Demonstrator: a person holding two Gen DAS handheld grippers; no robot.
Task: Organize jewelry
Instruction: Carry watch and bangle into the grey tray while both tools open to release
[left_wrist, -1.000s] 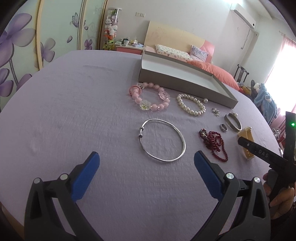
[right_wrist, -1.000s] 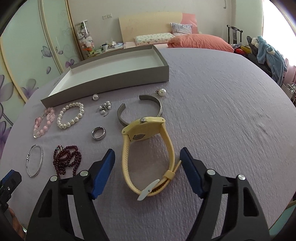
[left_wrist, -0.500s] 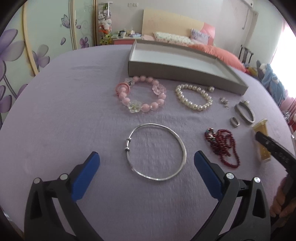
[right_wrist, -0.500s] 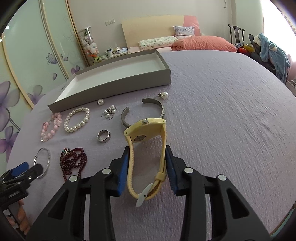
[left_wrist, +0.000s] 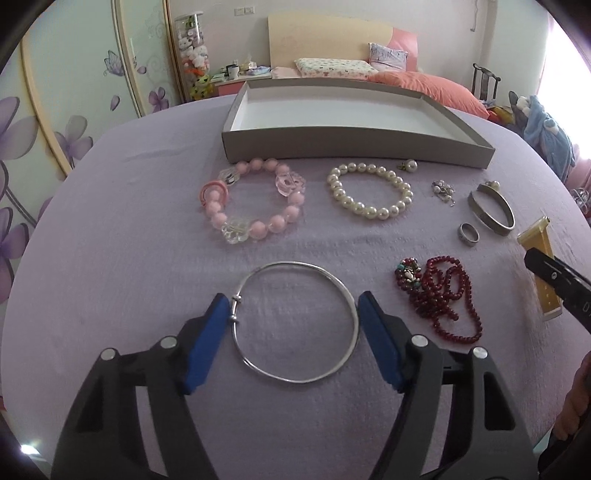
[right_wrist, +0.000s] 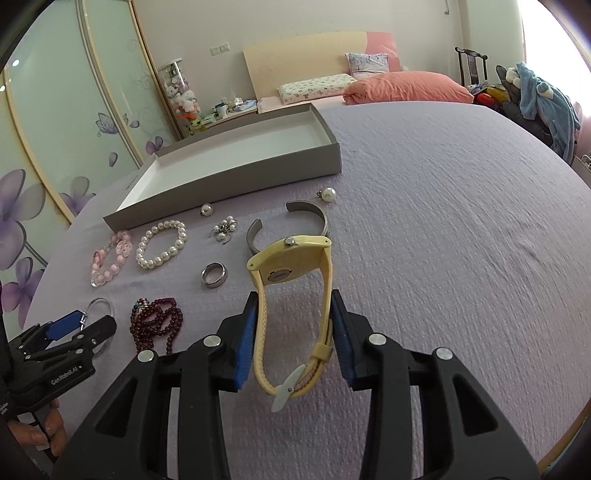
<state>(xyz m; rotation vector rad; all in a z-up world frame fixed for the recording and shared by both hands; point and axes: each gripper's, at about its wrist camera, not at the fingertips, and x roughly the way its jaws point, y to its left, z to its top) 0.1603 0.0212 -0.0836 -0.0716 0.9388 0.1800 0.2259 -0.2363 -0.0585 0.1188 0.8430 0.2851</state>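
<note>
The left gripper (left_wrist: 291, 332) has its blue fingers (left_wrist: 207, 339) drawn in from fully spread a second ago until they bracket the silver bangle (left_wrist: 295, 321), one pad at its clasp side and the other against its opposite rim; the jaws have just been closing, and whether they yet press the wire or only touch it cannot be told. The right gripper (right_wrist: 293, 339) has also narrowed within this second and now pinches the yellow watch (right_wrist: 295, 295) by both sides of its strap, the case standing up ahead of the fingers. Both hands therefore look committed to a piece each, with the lifts not yet begun. Beyond the left fingers lie the pink bead bracelet (left_wrist: 251, 199) and the pearl bracelet (left_wrist: 369, 192); to their right sits the dark red bead strand (left_wrist: 439, 295). Past the right fingers are the ring (right_wrist: 214, 275) and the open silver cuff (right_wrist: 291, 221). Farthest out on the lilac tabletop (right_wrist: 443, 240) waits the grey box (left_wrist: 354, 144), empty, the likely home for everything.
</note>
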